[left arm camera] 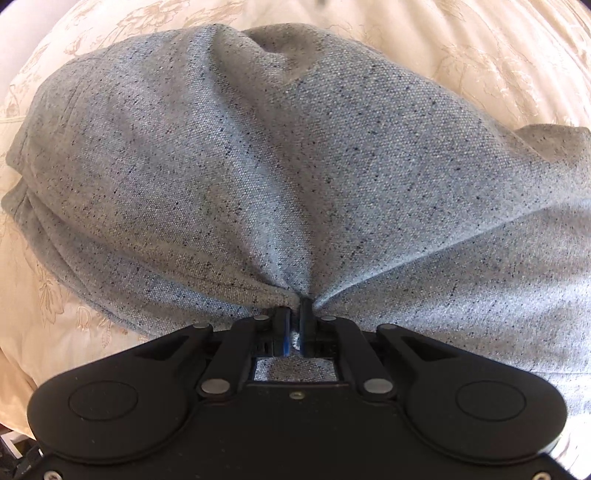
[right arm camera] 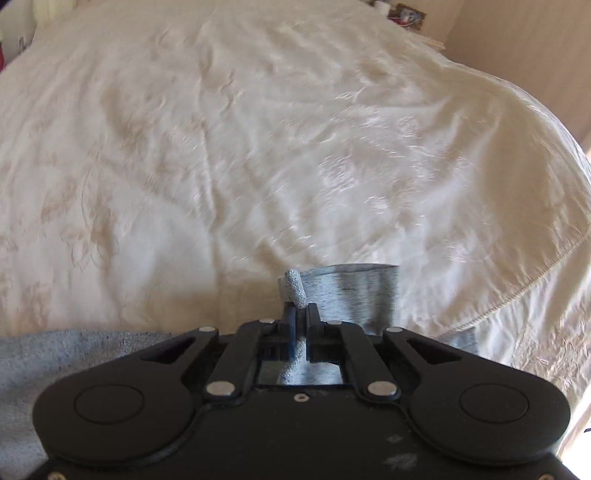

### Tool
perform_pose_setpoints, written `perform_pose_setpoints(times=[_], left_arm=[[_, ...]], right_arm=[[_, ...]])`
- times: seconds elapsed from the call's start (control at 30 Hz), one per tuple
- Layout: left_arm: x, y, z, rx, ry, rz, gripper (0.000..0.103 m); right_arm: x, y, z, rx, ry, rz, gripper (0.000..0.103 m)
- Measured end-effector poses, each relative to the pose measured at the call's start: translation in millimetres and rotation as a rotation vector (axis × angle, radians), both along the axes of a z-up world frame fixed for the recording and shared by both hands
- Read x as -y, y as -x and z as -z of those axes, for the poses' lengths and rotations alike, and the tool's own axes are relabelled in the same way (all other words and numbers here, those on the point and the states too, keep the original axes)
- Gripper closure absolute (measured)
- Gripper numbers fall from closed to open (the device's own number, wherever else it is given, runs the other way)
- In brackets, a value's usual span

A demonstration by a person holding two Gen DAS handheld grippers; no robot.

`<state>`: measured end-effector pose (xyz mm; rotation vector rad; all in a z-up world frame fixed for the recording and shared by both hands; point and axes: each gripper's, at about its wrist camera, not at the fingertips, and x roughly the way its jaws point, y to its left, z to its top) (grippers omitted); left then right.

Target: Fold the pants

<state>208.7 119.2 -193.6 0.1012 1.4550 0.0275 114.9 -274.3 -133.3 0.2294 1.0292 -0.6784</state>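
Note:
The pants point(left arm camera: 258, 166) are grey speckled fabric, bunched and creased, filling most of the left wrist view on the cream bedspread point(left arm camera: 498, 55). My left gripper point(left arm camera: 294, 314) is shut on a pinch of the pants, with folds radiating from the jaws. In the right wrist view my right gripper point(right arm camera: 301, 314) is shut on an edge of the pants point(right arm camera: 354, 291); a short flap sticks up beyond the jaws, and more grey cloth lies at the lower left point(right arm camera: 74, 354).
The bed point(right arm camera: 258, 147) is covered by a cream embroidered bedspread, wrinkled. Its edge point(right arm camera: 546, 273) drops off at the right. A wall point(right arm camera: 517, 44) and small items point(right arm camera: 406, 14) lie beyond the far corner.

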Motion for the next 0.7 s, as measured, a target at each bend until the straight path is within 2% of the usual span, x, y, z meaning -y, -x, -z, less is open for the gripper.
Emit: perform_pose_setpoints(times=[0.13,0.27,0.37,0.53,0.6,0.7], left_arm=[[-3.3,7.9,-4.6,0.019,-0.013,-0.013,0.098],[-9.0,16.5,-21.5,0.046,-0.007,-0.047,0.098],[-13.8,23.9,-38.9,0.071,0.002,-0.064,0.098],[-22.2,28.6,-73.6,0.122,0.032,-0.075,0.098],[-24.8,28.3,-88.9,0.152,0.048,-0.079,0.098],[-20.7,24.9,-111.8,0.194,0.059,-0.078,0.098]], right_arm=[[39.1,68.1,-23.6,0.062,-0.081,0.117,0.098],[63.2,126.6,-13.9,0.062,-0.188,0.219,0.098],[70.9,151.0,-0.8,0.075,-0.272,0.264,0.098],[72.4,142.0,0.0,0.082,-0.293,0.228,0.098],[75.2,126.9,-15.4,0.116,-0.286,0.18,0.098],[81.2,111.1,-52.9,0.221,-0.27,0.113,0.098]])
